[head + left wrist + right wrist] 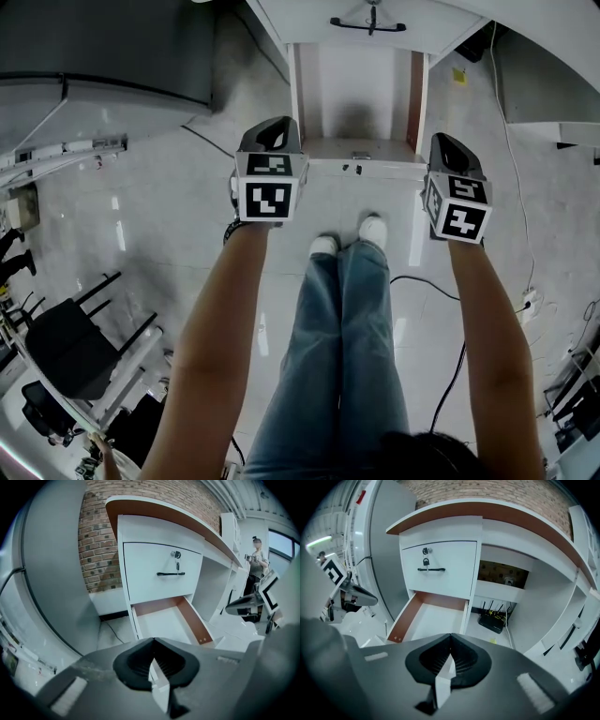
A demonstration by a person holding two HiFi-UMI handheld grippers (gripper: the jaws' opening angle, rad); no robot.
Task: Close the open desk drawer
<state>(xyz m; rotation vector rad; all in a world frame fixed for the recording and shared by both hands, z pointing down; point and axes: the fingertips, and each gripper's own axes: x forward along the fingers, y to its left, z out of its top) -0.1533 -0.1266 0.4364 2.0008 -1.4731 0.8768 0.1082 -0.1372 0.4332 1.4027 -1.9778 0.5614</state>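
Left gripper (273, 129) and right gripper (449, 146) are both clamped shut on nothing, hanging near the front of the desk drawer (360, 98) — it's pulled wide open.

No words, numbers or brand names can be read anywhere. Black-and-white square patterns are seen on the cube (269, 192) of the left gripper (277, 133) and on the cube (457, 211) of the right gripper (448, 146). No letters or numbers are made by these patterns.
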